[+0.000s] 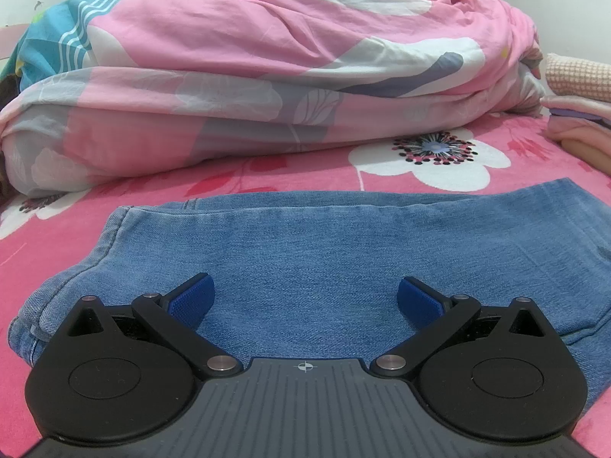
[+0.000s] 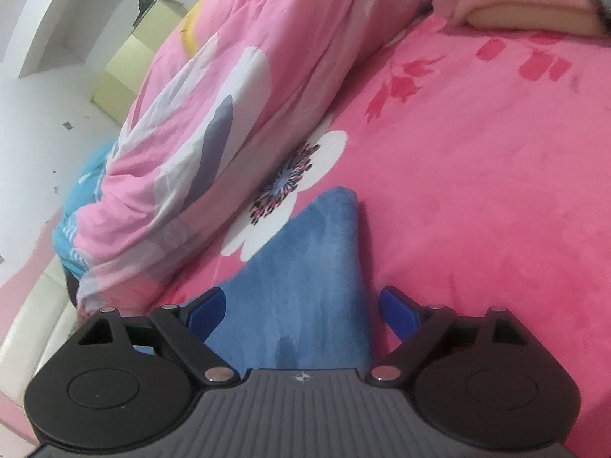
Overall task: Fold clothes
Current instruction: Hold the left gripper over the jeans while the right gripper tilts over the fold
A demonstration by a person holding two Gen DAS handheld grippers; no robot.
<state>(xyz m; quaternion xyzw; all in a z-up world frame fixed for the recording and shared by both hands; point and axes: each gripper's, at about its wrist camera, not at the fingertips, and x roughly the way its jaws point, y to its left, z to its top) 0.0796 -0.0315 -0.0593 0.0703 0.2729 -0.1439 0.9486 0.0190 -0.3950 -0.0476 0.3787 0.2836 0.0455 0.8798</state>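
Folded blue jeans [image 1: 313, 252] lie flat on the pink flowered bedsheet [image 1: 152, 183]. My left gripper [image 1: 305, 299] hovers low over the near part of the denim with its blue pads wide apart and nothing pinched. In the right wrist view the picture is rolled and blurred. A pointed corner of the jeans [image 2: 317, 267] reaches up between the spread fingers of my right gripper [image 2: 301, 313]. That gripper is open, and its blue pads [image 2: 399, 313] stand clear of the cloth on both sides.
A bunched pink, white and blue quilt [image 1: 267, 76] lies heaped along the far side of the bed. Folded pale pink cloth and a checked pillow [image 1: 576, 84] sit at the far right. A white wall and cream cabinet [image 2: 122, 72] stand beyond the quilt.
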